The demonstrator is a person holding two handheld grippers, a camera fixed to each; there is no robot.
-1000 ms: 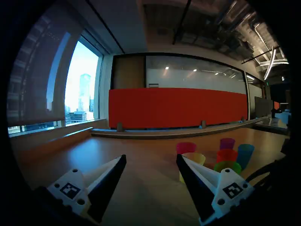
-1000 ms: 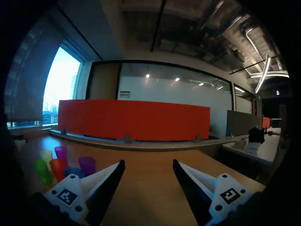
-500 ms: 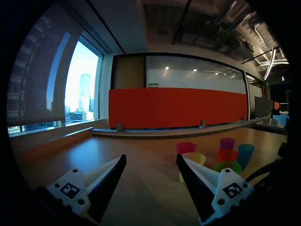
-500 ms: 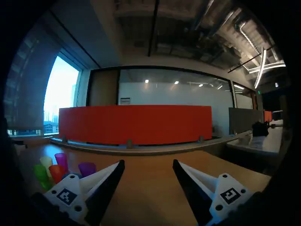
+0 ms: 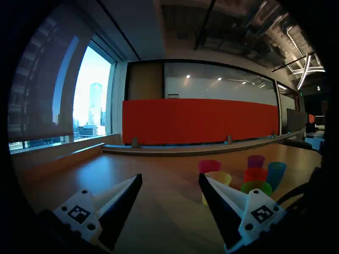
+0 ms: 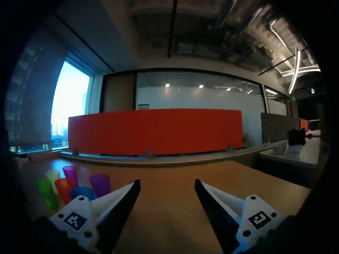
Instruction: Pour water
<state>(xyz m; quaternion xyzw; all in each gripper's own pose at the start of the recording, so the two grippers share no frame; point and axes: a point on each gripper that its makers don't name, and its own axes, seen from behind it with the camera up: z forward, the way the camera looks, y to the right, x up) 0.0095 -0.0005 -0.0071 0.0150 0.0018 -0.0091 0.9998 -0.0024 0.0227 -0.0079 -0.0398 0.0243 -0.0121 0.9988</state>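
White left gripper [image 5: 168, 181]: jaws spread wide, black inner faces turned to each other, bare wood showing in the gap.
White right gripper [image 6: 166, 185]: jaws likewise wide apart over bare wood, clasping nothing.
Wood table [image 5: 127, 169]: runs forward under both grippers.
Yellow cup [image 5: 220, 177]: just past the left gripper's right fingertip, partly hidden behind it.
Green cup [image 5: 256, 186]: right of that finger, nearest of the cups on that side.
Orange cup [image 5: 255, 173]: directly behind the green cup, close against it.
Blue cup [image 5: 276, 172]: just right of the orange cup.
Pink cup [image 5: 209, 165]: behind the yellow cup.
Purple cup [image 5: 256, 160]: farthest back, behind the orange cup.
Cup cluster [image 6: 63, 188]: in the right gripper view it stands ahead and to the left — its nearest cup is partly hidden by the left finger.
Water: I cannot tell whether any cup holds some.
Red partition [image 5: 199, 120]: spans the table's far edge, straight ahead of both grippers.
Window [image 5: 91, 106]: far left, bright, with towers outside.
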